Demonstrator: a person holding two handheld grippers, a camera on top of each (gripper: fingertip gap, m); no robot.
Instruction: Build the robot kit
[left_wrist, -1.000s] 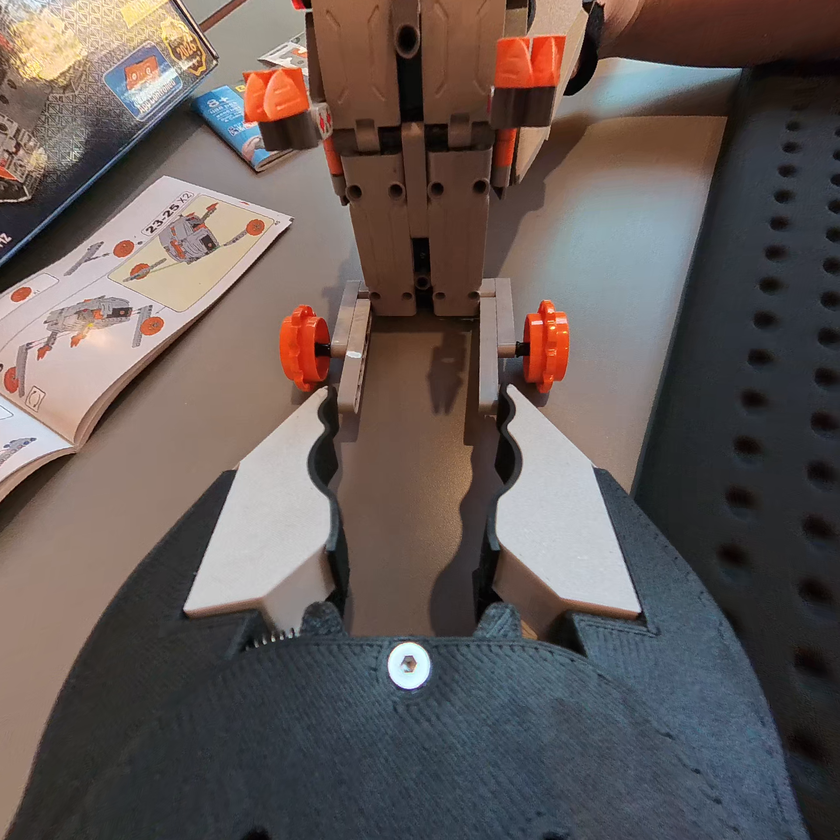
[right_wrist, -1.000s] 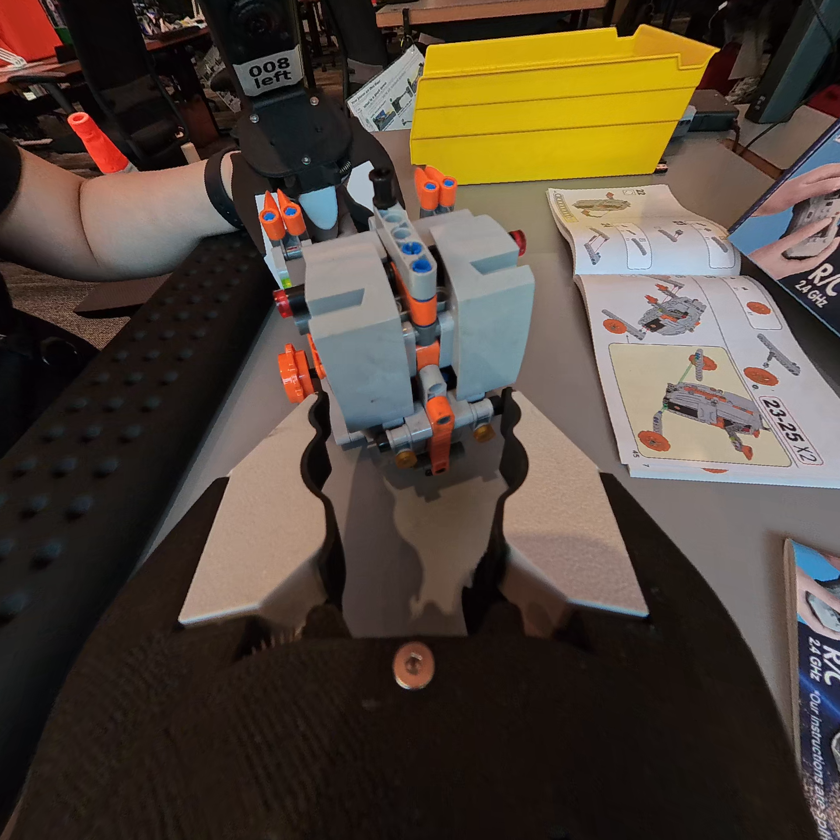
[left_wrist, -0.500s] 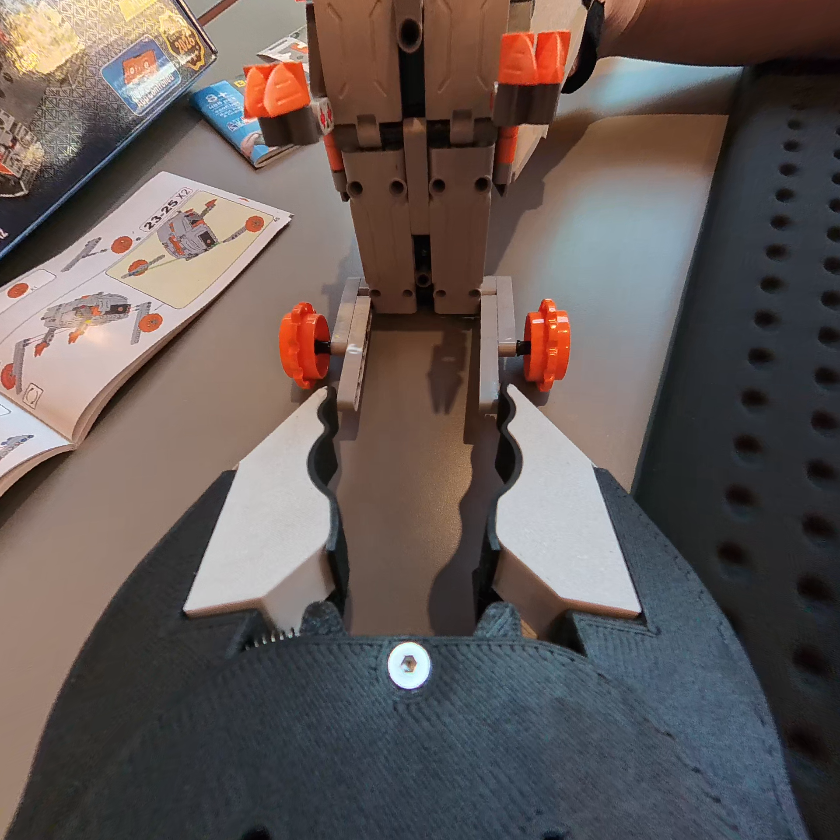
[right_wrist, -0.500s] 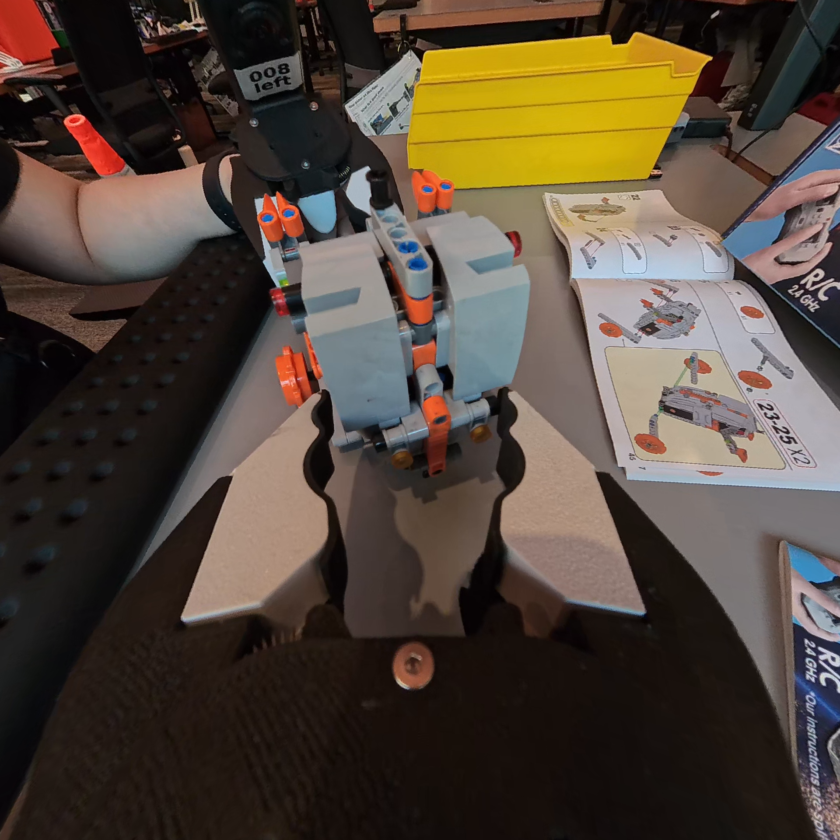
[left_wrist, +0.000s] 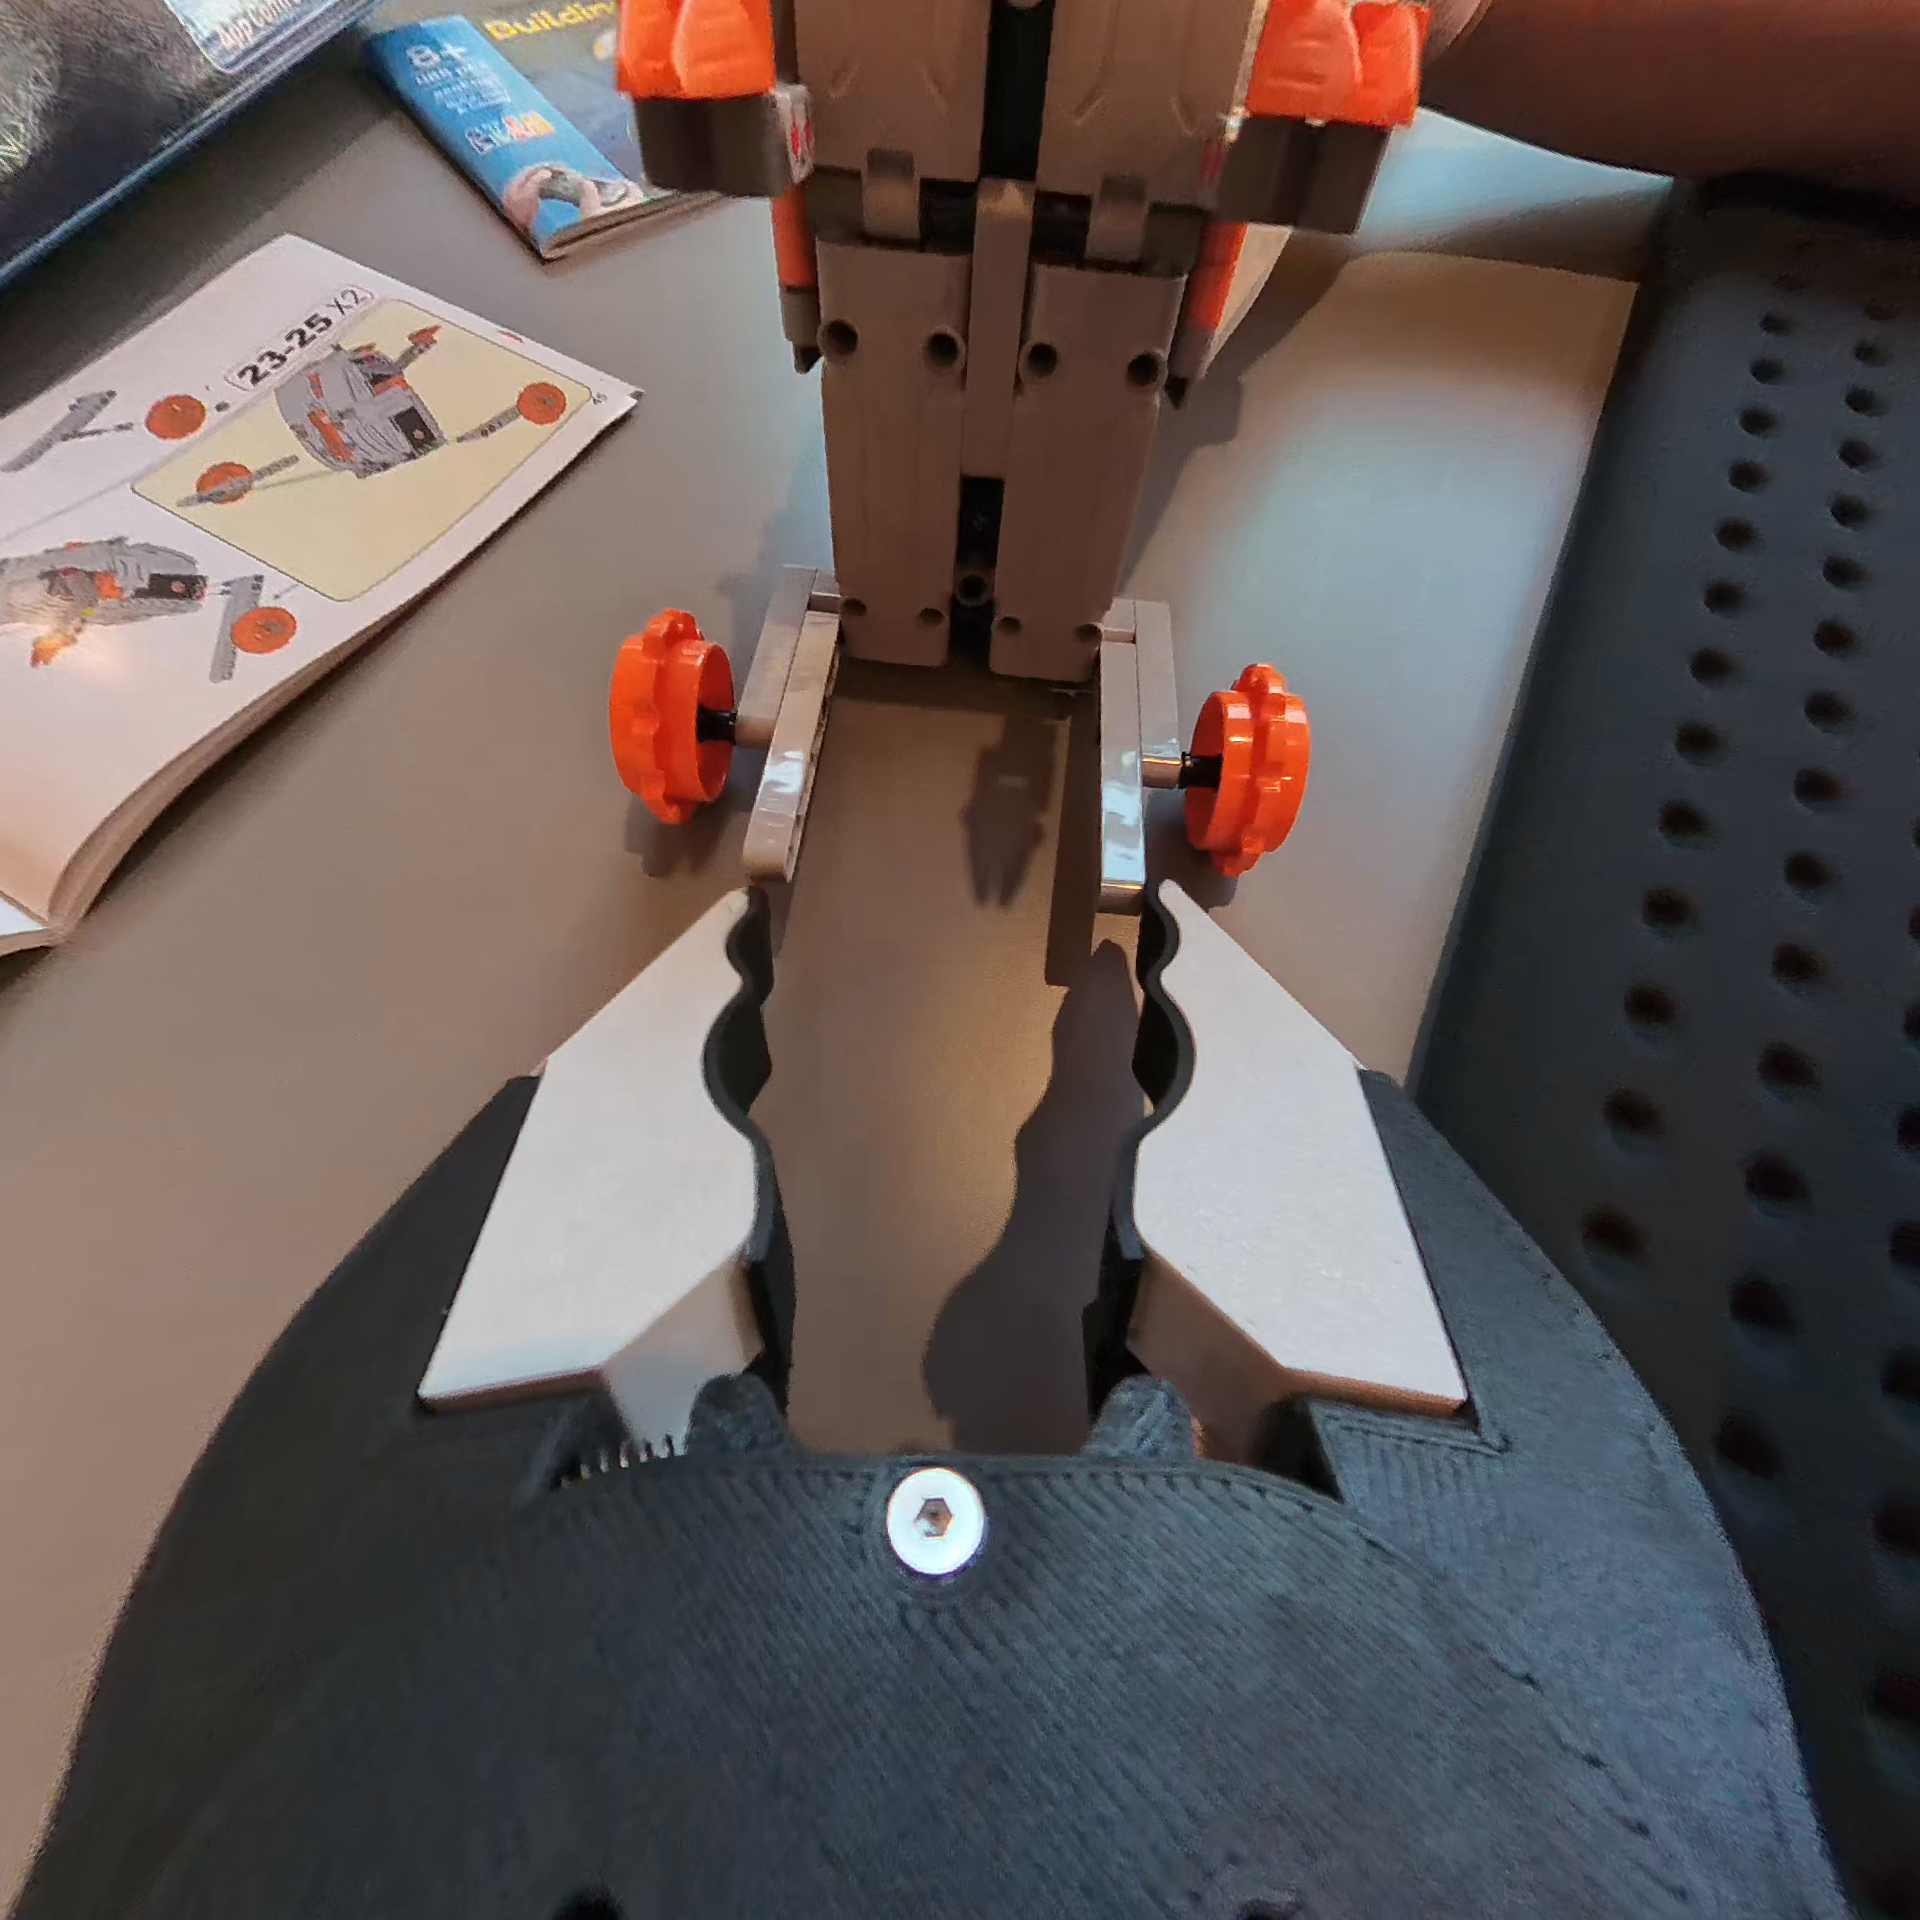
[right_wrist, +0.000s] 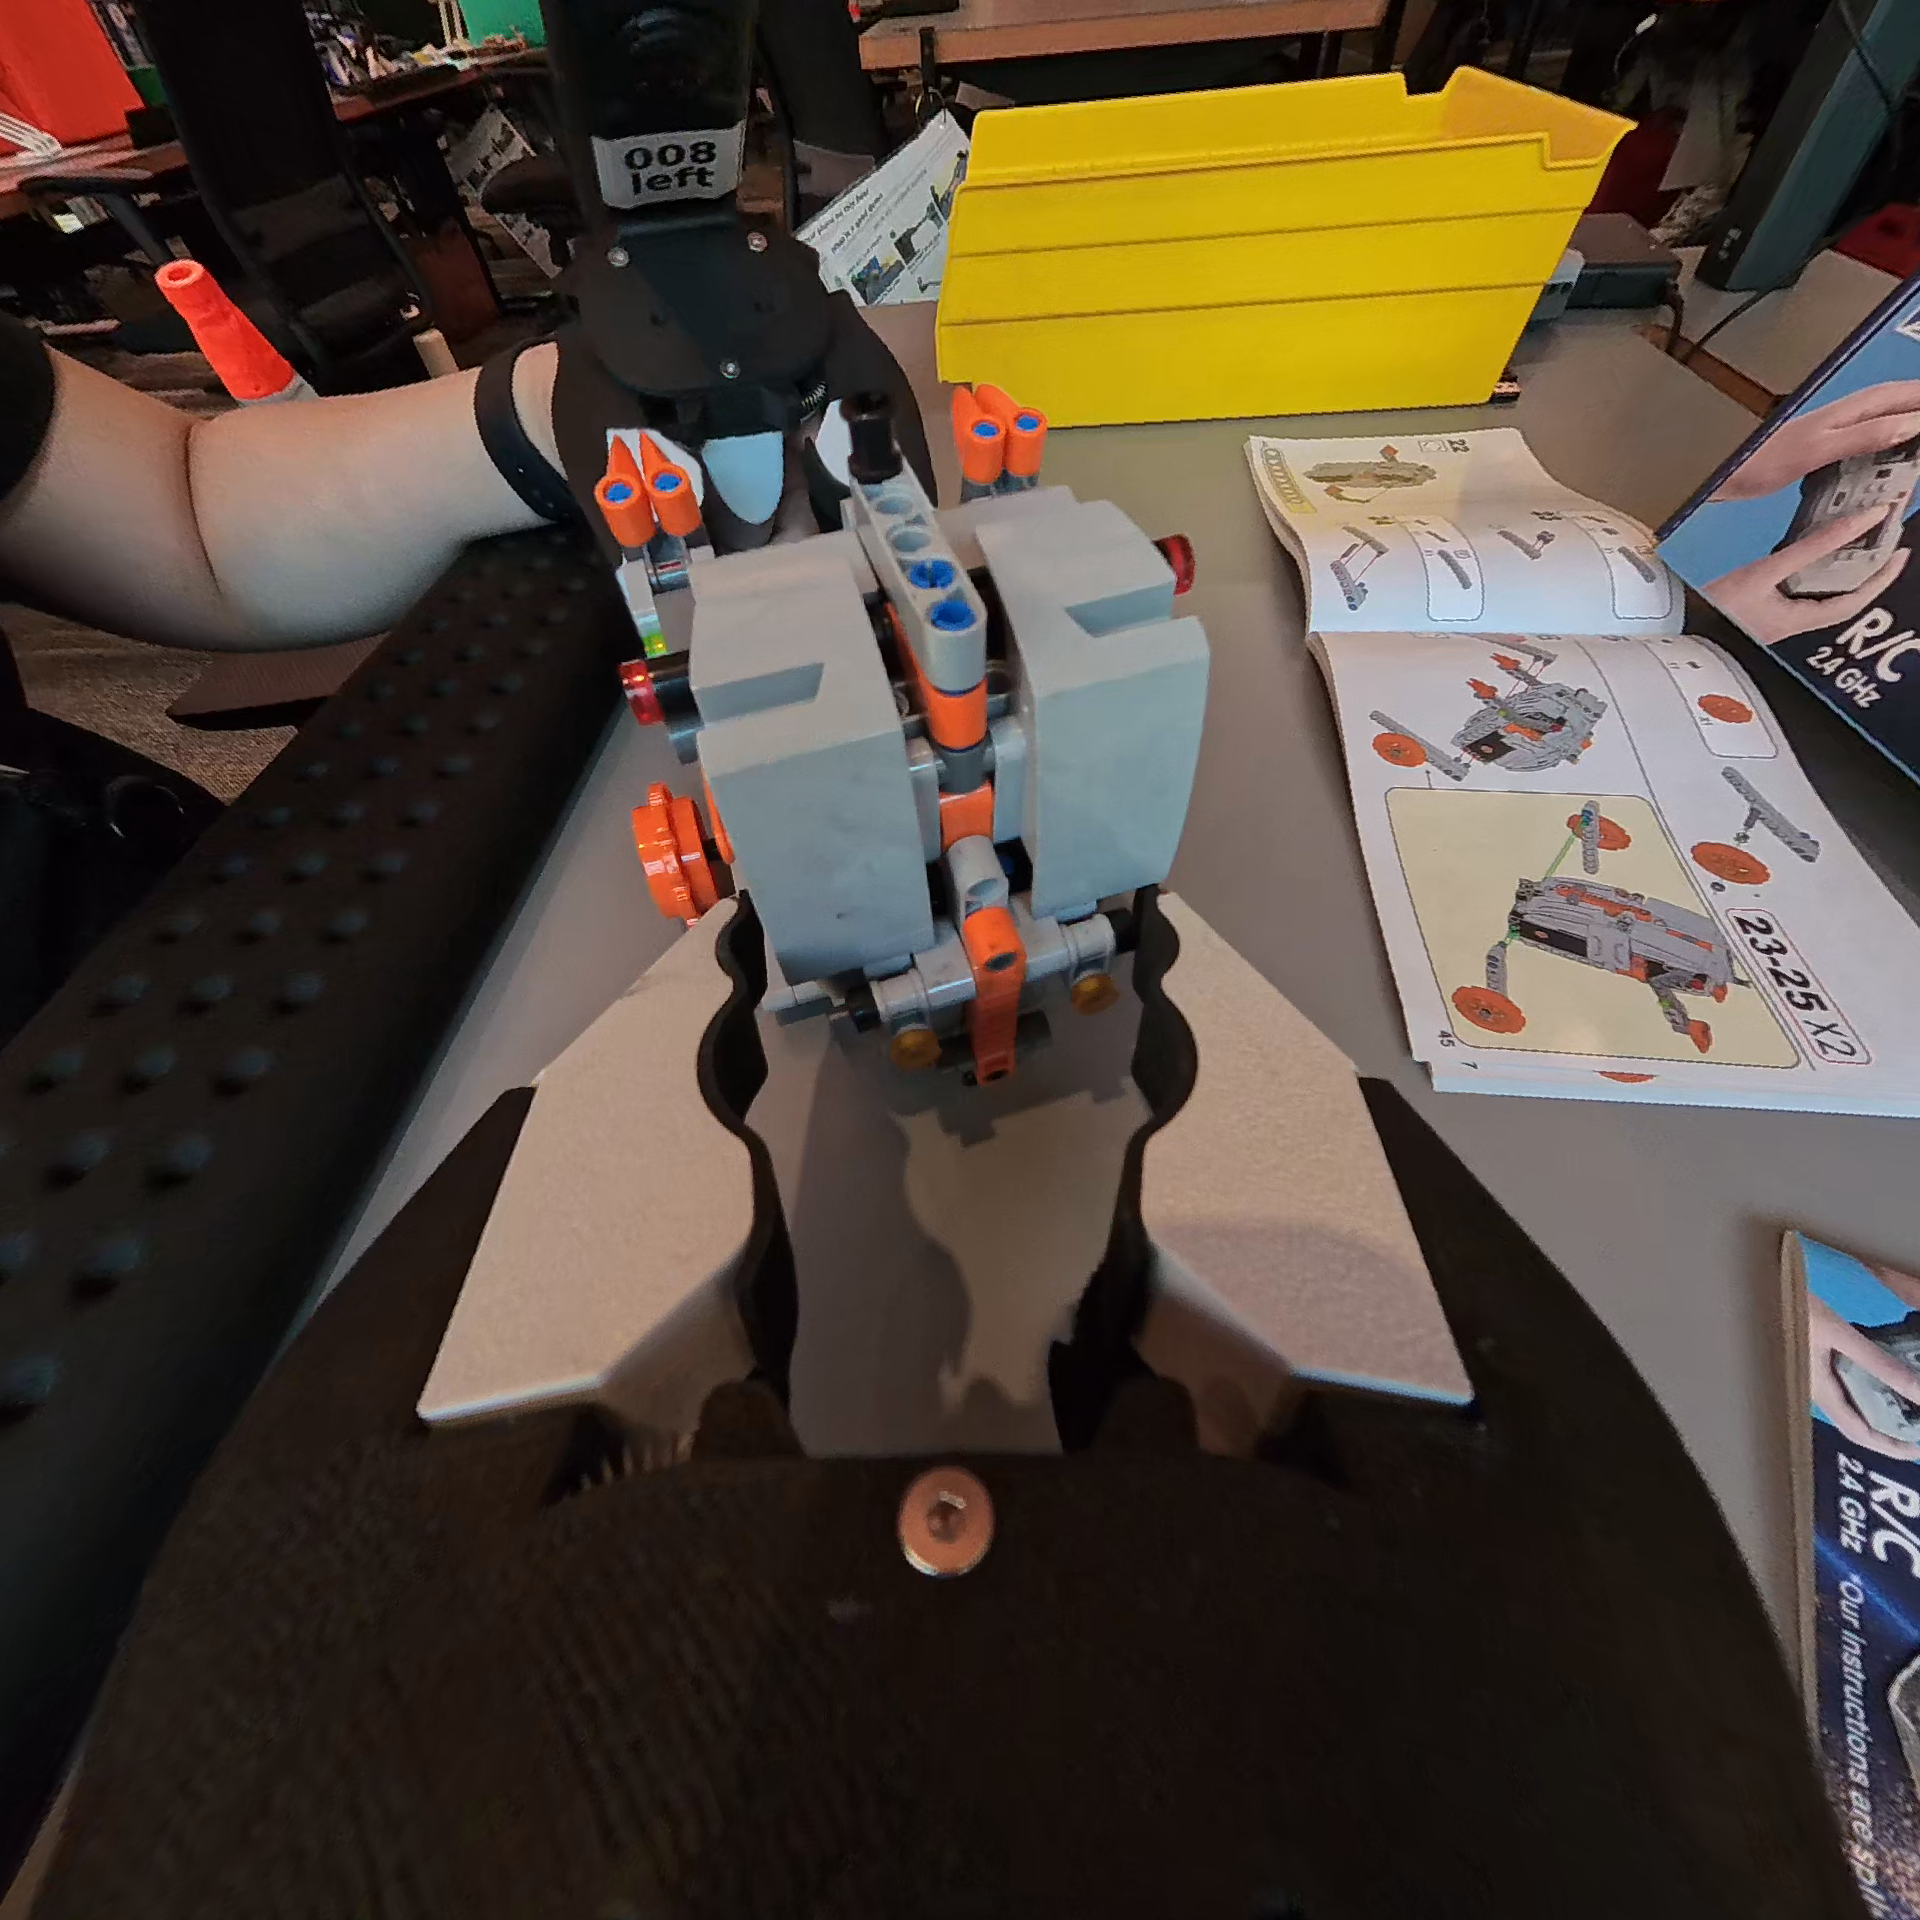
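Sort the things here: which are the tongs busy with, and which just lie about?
At the tongs: grey and orange brick-built model, between left tongs and right tongs, both open.

Lying about: open instruction booklet, yellow bin, blue box, blue leaflet, perforated black mat.

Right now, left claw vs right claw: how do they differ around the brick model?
Left claw stops just short of the brick model's two grey beams, with nothing between its tips; right claw has the model's lower end between its tips. Left claw is plainly open and empty; whether the right claw touches the model cannot be told. Shared: a similar wide gap, both facing the model from opposite sides.
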